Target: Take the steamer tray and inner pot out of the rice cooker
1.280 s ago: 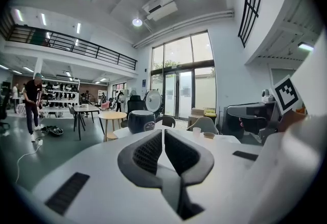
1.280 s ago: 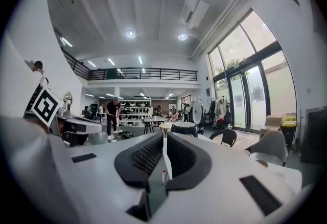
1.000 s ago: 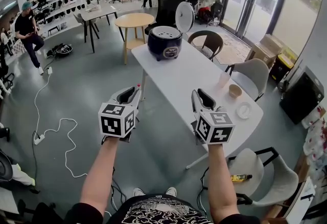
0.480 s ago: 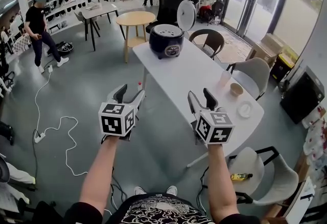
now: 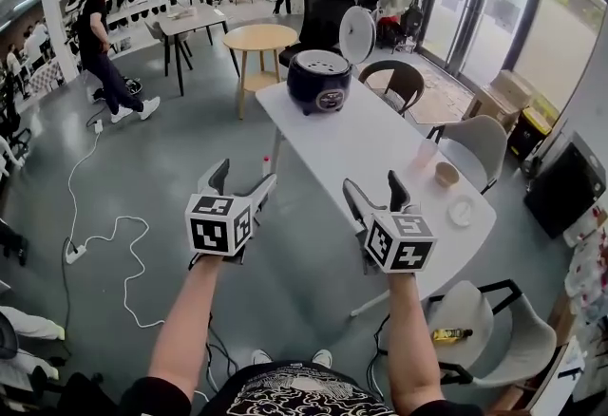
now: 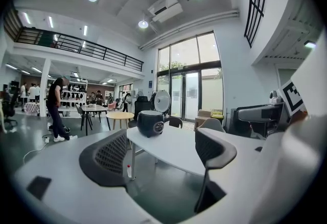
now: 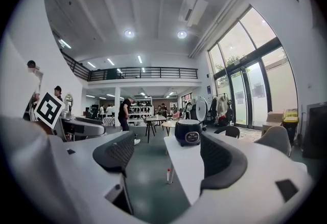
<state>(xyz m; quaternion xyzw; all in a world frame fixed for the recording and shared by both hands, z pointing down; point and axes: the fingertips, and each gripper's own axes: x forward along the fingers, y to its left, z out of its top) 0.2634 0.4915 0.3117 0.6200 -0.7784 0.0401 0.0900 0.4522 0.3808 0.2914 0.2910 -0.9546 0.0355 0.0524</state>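
A dark blue rice cooker point(image 5: 320, 82) stands at the far end of a long white table point(image 5: 380, 158), its white lid point(image 5: 356, 32) tipped up and open. A pale perforated tray shows in its top. The same rice cooker point(image 6: 150, 122) point(image 7: 188, 132) appears far ahead in both gripper views. My left gripper point(image 5: 239, 179) is held over the floor to the left of the table's near end; my right gripper point(image 5: 372, 191) hangs over the near edge. Both stand open with nothing between them, and their jaws have just been opening.
A cup point(image 5: 424, 151), a small bowl point(image 5: 445, 173) and a round white dish point(image 5: 462, 212) sit at the table's right side. Chairs point(image 5: 473, 141) ring the table. A small bottle point(image 5: 266, 164) stands on the floor by a table leg. A person point(image 5: 104, 58) walks at the far left; a cable point(image 5: 95, 243) trails across the floor.
Both grippers' jaws have spread from nearly closed to wide open. The view has shifted slightly towards the table. The person at the far left has walked to the right.
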